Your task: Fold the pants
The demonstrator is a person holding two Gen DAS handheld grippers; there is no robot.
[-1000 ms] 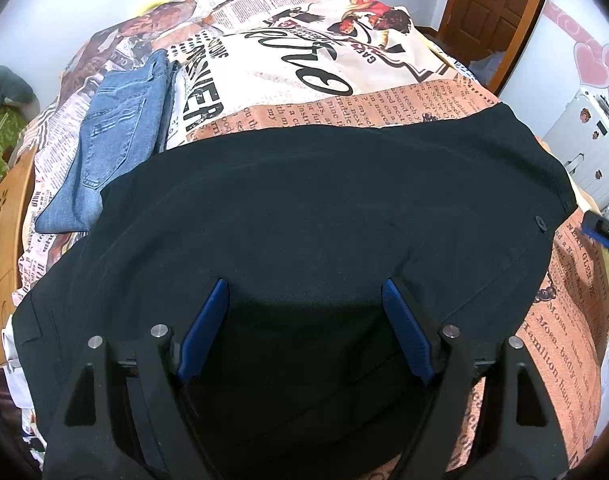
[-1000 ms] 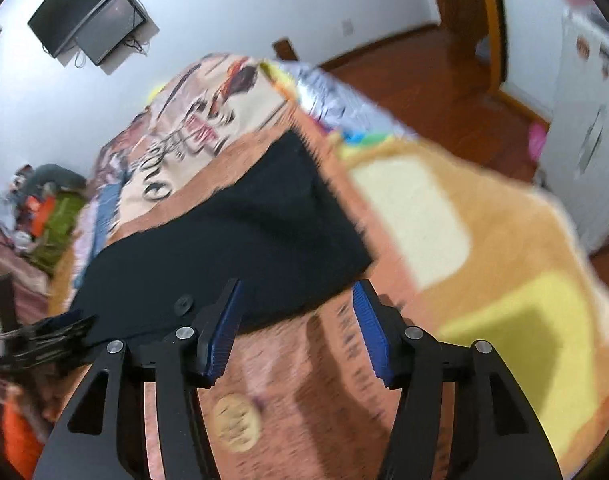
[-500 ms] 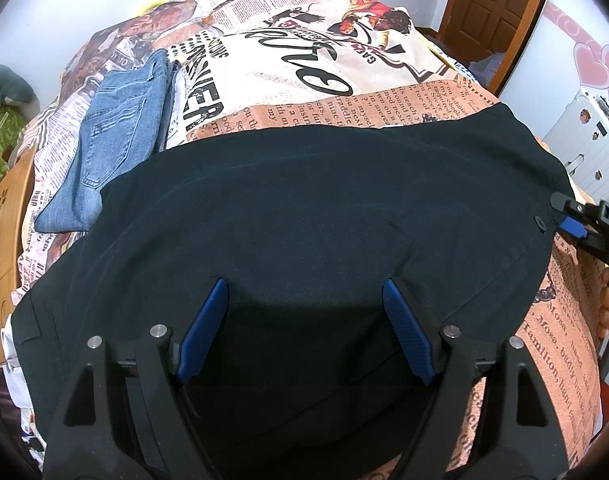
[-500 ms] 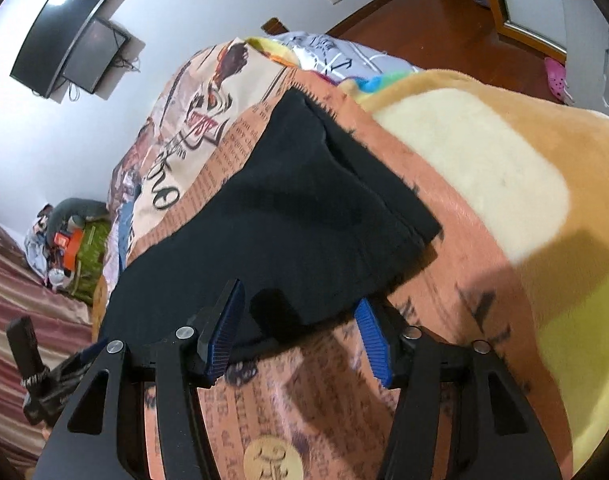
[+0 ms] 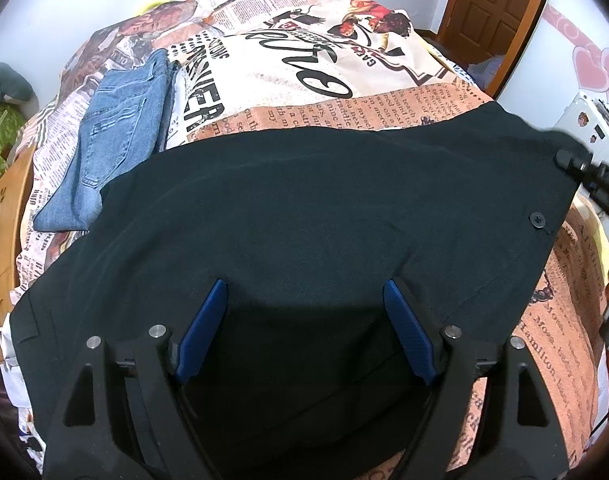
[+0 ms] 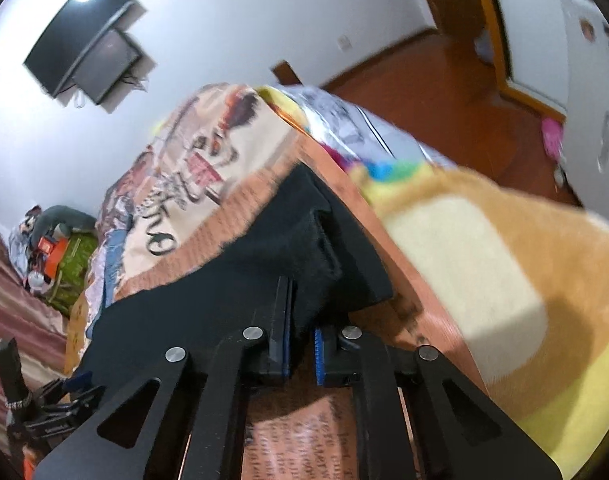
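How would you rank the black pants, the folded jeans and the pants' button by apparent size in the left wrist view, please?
1. black pants, filling most of the view, though nearest the camera
2. folded jeans
3. button, smallest by far

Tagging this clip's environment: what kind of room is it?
Most likely a home bedroom: black pants and folded jeans lie on a bed under a newspaper-print bedspread, a TV hangs on the wall, and there is a wooden door.
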